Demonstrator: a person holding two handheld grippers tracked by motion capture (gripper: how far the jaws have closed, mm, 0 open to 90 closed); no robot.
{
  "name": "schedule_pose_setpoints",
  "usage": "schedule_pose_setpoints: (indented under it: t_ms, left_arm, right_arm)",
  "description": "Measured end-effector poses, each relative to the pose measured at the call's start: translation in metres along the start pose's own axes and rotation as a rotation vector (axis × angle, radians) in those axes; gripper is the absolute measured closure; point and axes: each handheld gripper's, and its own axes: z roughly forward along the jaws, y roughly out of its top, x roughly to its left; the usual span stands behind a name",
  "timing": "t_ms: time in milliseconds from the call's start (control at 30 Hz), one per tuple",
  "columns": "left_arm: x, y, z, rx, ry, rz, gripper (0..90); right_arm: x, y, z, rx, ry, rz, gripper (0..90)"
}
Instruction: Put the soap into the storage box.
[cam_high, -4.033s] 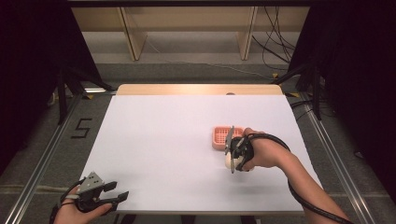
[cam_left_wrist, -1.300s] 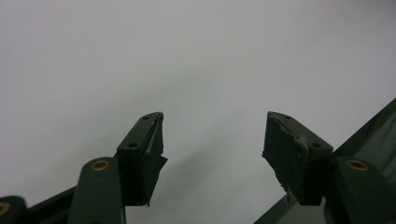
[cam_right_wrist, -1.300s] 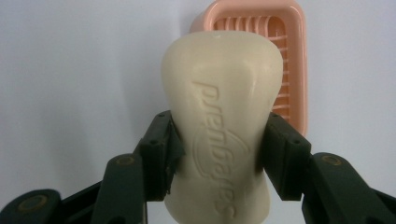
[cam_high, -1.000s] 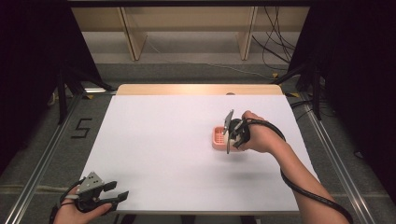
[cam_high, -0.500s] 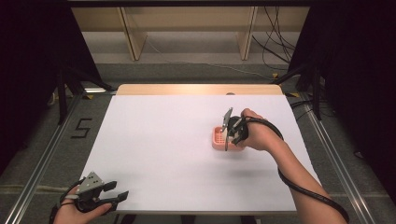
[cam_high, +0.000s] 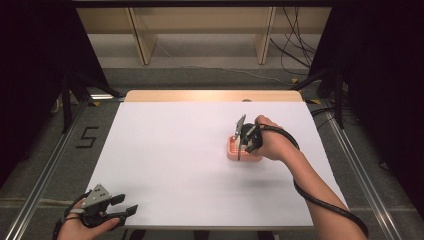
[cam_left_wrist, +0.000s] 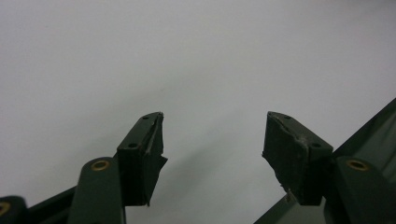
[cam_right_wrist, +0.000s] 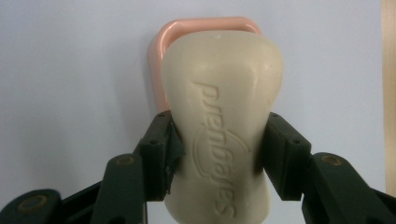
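- The cream-coloured, waisted bar of soap (cam_right_wrist: 219, 126) with raised lettering on its upper face sat between the two black jaws of the right gripper (cam_right_wrist: 217, 154), which pressed against its narrow middle from either side.
- In the right gripper view the soap lay over a salmon-pink plastic soap dish (cam_right_wrist: 161, 42), whose rounded rim showed past the bar's far end and along one side; whether the bar rested in the dish or was held just above it could not be told.
- In the high view the right gripper (cam_high: 243, 142) was at the right-centre of the white table top (cam_high: 165, 150), directly over the pink dish (cam_high: 231, 149), with the person's right hand (cam_high: 270, 142) wrapped around it and its black cable trailing back along the forearm.
- The left gripper (cam_high: 120, 207) sat at the near left corner of the table, gripped by the left hand (cam_high: 80, 225), well apart from the dish.
- In the left gripper view its two black fingers (cam_left_wrist: 140, 154) were spread wide, with bare white table surface between them and nothing held or touched.
- Counted: one bar of soap, one soap dish, two grippers.
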Motion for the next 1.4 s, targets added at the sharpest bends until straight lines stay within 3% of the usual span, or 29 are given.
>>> schedule_pose_setpoints:
  t_ms: [300, 400, 433, 467, 533, 633, 667, 767, 900, 967, 1033, 1133, 1200, 1267, 1300, 1367, 1400]
  left_arm:
    - [0.001, 0.0, -0.001, 0.009, -0.006, 0.002, 37.4]
    - [0.001, 0.0, -0.001, 0.005, -0.007, 0.002, 37.4]
    - [0.001, 0.0, -0.001, 0.008, -0.006, 0.003, 37.4]
    - [0.001, 0.0, -0.001, 0.01, -0.007, 0.003, 37.4]
    - [0.001, 0.0, -0.001, 0.007, -0.008, 0.002, 37.4]
    - [0.001, 0.0, -0.001, 0.004, -0.006, 0.003, 37.4]
    - [0.001, 0.001, -0.001, 0.01, -0.007, 0.003, 37.4]
    - [0.001, 0.0, -0.001, 0.004, -0.007, 0.002, 37.5]
    - [0.0, 0.0, -0.001, 0.002, -0.007, -0.003, 37.4]
    - [0.0, 0.0, -0.001, 0.002, -0.007, -0.003, 37.4]
    - [0.0, 0.0, -0.001, 0.0, -0.008, -0.005, 37.5]
    - [0.0, 0.001, -0.001, 0.002, -0.008, -0.004, 37.5]
    - [0.0, 0.0, -0.001, 0.002, -0.007, -0.003, 37.5]
    - [0.0, 0.0, -0.001, 0.0, -0.007, -0.004, 37.5]
    - [0.0, 0.0, -0.001, -0.001, -0.007, -0.004, 37.5]
    - [0.0, 0.0, -0.001, 0.001, -0.007, -0.002, 37.5]
    - [0.0, 0.0, -0.001, 0.001, -0.007, -0.002, 37.5]
  right_arm:
    - [-0.003, 0.006, 0.002, -0.015, -0.014, -0.014, 50.5]
    - [-0.002, 0.006, 0.001, -0.004, -0.014, 0.02, 50.5]
    - [-0.005, 0.006, 0.004, -0.024, -0.014, -0.02, 50.5]
    - [-0.004, 0.007, 0.003, -0.012, -0.006, 0.017, 50.5]
    - [-0.005, 0.007, 0.004, -0.007, -0.011, 0.002, 50.5]
    - [-0.007, 0.007, 0.005, -0.006, -0.008, 0.018, 50.5]
    - [-0.008, 0.007, 0.005, -0.016, -0.01, -0.003, 50.5]
    - [-0.007, 0.008, 0.006, -0.008, -0.004, 0.03, 50.5]
    - [-0.01, 0.009, 0.007, -0.027, -0.011, -0.009, 50.5]
    - [-0.009, 0.009, 0.008, -0.011, -0.009, 0.033, 50.5]
    - [-0.011, 0.009, 0.009, -0.018, -0.008, 0.002, 50.5]
    - [-0.011, 0.009, 0.011, -0.013, -0.013, 0.009, 50.5]
    - [-0.013, 0.01, 0.013, -0.029, -0.012, -0.013, 50.5]
    - [-0.012, 0.009, 0.014, -0.015, -0.003, 0.015, 50.5]
    - [-0.014, 0.009, 0.015, -0.023, -0.013, -0.014, 50.5]
    - [-0.011, 0.009, 0.015, 0.0, -0.004, 0.043, 50.5]
    - [-0.011, 0.009, 0.015, 0.0, -0.004, 0.043, 50.5]
